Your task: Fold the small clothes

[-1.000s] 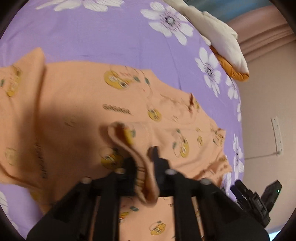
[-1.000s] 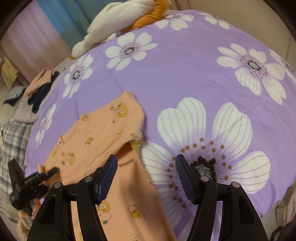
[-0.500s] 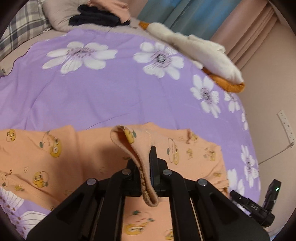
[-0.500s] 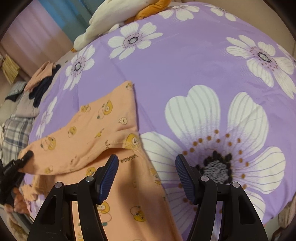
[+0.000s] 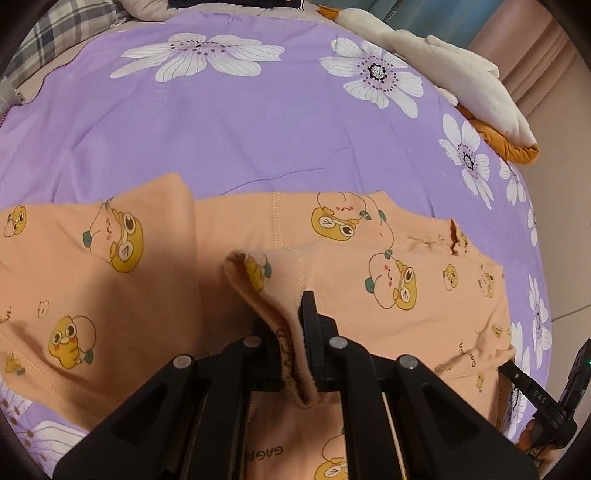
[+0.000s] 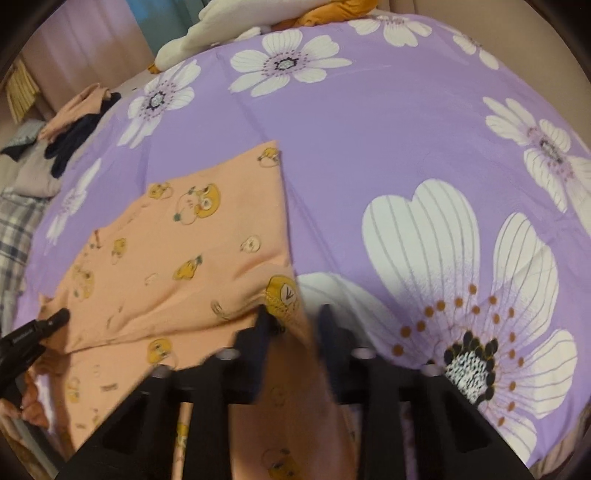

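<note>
An orange garment (image 5: pixel 369 325) printed with yellow cartoon ducks lies spread on the purple flowered bedsheet (image 5: pixel 258 122). My left gripper (image 5: pixel 286 314) is shut on a raised fold of its edge, and the cloth hangs down between the fingers. In the right wrist view the same garment (image 6: pixel 184 258) reaches to my right gripper (image 6: pixel 293 317), whose jaws are closing on a bunched corner of the orange cloth; this part is blurred. The right gripper (image 5: pixel 546 402) also shows at the lower right of the left wrist view. The left gripper (image 6: pixel 33 332) shows at the left edge of the right wrist view.
A white and orange plush toy (image 5: pixel 461 81) lies at the far side of the bed. A pile of dark and orange clothes (image 6: pixel 74 122) sits at the far left by plaid bedding (image 5: pixel 55 29). A beige wall (image 5: pixel 561 221) borders the bed.
My left gripper moved across the garment with the fold held and tilted up. My right gripper came down to the garment's corner, and its jaws went from wide apart to nearly together around the cloth.
</note>
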`<state>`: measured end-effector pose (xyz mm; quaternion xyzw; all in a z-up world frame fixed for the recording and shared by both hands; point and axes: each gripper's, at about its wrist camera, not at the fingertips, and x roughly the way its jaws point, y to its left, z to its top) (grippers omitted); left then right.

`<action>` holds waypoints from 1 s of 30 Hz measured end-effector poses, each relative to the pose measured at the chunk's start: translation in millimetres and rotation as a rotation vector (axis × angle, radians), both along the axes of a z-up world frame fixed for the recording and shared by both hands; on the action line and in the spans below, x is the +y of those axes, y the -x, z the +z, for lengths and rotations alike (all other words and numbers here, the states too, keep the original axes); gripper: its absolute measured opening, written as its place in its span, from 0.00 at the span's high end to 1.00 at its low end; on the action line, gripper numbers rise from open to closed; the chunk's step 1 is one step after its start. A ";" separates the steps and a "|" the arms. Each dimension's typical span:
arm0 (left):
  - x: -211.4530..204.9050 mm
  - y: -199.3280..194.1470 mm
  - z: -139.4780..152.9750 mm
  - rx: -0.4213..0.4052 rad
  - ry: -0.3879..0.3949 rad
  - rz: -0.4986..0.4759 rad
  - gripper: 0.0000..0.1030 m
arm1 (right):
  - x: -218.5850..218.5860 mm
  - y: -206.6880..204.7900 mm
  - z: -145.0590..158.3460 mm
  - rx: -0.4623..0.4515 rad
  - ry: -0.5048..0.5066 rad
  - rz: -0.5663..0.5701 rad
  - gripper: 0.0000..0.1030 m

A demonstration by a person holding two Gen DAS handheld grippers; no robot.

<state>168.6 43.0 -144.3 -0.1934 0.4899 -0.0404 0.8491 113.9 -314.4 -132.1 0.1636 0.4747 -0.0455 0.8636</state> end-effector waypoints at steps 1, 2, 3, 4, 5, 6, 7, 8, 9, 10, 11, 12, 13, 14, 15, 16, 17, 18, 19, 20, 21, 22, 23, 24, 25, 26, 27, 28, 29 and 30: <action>1.8 -0.6 -0.3 0.005 0.011 -0.001 0.92 | -0.6 -0.2 0.7 -0.002 -0.005 0.002 0.92; 3.3 -0.9 -0.7 0.010 0.020 -0.001 0.92 | -1.5 0.5 2.5 -0.004 -0.011 0.003 0.95; 4.2 -1.1 -1.0 0.012 0.025 -0.003 0.92 | -3.7 2.5 5.4 -0.011 -0.016 -0.004 0.96; 4.9 -1.2 -1.8 0.015 0.027 -0.005 0.92 | -6.4 5.1 8.9 -0.017 -0.020 -0.015 0.96; 3.9 -0.7 -1.8 0.015 0.023 -0.008 0.91 | -8.6 7.4 10.9 -0.025 -0.027 -0.021 0.97; 3.2 -0.6 -2.3 0.015 0.019 -0.010 0.91 | -10.2 9.0 11.9 -0.029 -0.037 -0.026 0.97; 2.5 -0.6 -2.7 0.016 0.015 -0.009 0.91 | -11.5 10.0 10.8 -0.028 -0.040 -0.030 0.97; 2.0 -0.4 -3.1 0.019 0.012 -0.008 0.91 | -11.9 10.2 8.6 -0.021 -0.036 -0.034 0.97; 2.0 -1.4 -3.4 0.021 0.011 -0.007 0.91 | -12.1 9.7 3.8 -0.003 -0.032 -0.040 0.97; 2.3 -2.0 -3.4 0.024 0.013 -0.006 0.91 | -12.8 9.2 -2.0 0.013 -0.037 -0.045 0.97; 3.4 -2.4 -3.5 0.026 0.021 -0.004 0.91 | -13.4 9.4 -6.4 0.016 -0.044 -0.049 0.98; 4.2 -2.7 -3.7 0.028 0.028 -0.003 0.91 | -12.1 10.5 -6.1 0.016 -0.043 -0.050 0.99; 5.2 -3.0 -3.8 0.030 0.035 -0.004 0.91 | -12.2 10.6 -6.4 0.016 -0.044 -0.049 0.99; 6.6 -3.3 -3.8 0.034 0.043 -0.004 0.91 | -12.6 10.3 -6.6 0.019 -0.046 -0.047 0.99; 7.4 -3.7 -3.2 0.038 0.048 -0.003 0.90 | -12.8 9.4 -6.8 0.022 -0.048 -0.044 0.99; 7.9 -4.0 -1.9 0.047 0.051 -0.003 0.90 | -13.0 9.5 -7.5 0.024 -0.052 -0.043 0.99; 8.0 -3.7 -0.6 0.053 0.050 -0.004 0.90 | -13.9 9.8 -8.2 0.024 -0.059 -0.044 0.99; 8.1 -3.1 1.0 0.058 0.046 -0.004 0.90 | -14.4 9.9 -8.7 0.023 -0.065 -0.045 0.99; 7.9 -2.3 2.8 0.063 0.038 -0.005 0.90 | -14.8 9.6 -9.1 0.022 -0.068 -0.043 0.99; 7.9 -0.9 6.4 0.068 0.016 -0.004 0.88 | -15.3 8.8 -9.5 0.021 -0.070 -0.042 0.99; 8.9 0.8 9.8 0.070 -0.016 0.007 0.81 | -15.0 9.2 -9.5 0.021 -0.072 -0.043 1.00; 10.8 3.1 14.5 0.065 -0.049 0.022 0.79 | -15.2 9.4 -9.7 0.020 -0.074 -0.042 1.00; 13.7 5.9 20.2 0.053 -0.068 0.034 0.82 | -15.5 9.2 -10.0 0.020 -0.076 -0.041 1.00; 15.9 8.1 24.6 0.044 -0.074 0.041 0.82 | -15.8 9.1 -10.4 0.020 -0.079 -0.042 1.00; 18.7 11.0 30.3 0.032 -0.069 0.047 0.81 | -16.6 9.7 -10.2 0.020 -0.081 -0.042 1.00; 20.7 15.3 37.5 0.012 -0.055 0.048 0.81 | -16.9 9.9 -10.3 0.020 -0.083 -0.042 1.00; 20.9 18.8 43.7 -0.008 -0.042 0.041 0.81 | -16.8 10.1 -10.3 0.019 -0.082 -0.042 1.00; 19.9 21.5 48.5 -0.022 -0.037 0.033 0.81 | -16.4 10.2 -10.3 0.019 -0.081 -0.044 1.00; 16.5 25.2 54.6 -0.044 -0.034 0.016 0.81 | -17.3 9.9 -10.4 0.019 -0.081 -0.043 1.00; 12.9 27.2 58.1 -0.060 -0.030 -0.001 0.81 | -17.3 9.6 -10.3 0.019 -0.077 -0.043 1.00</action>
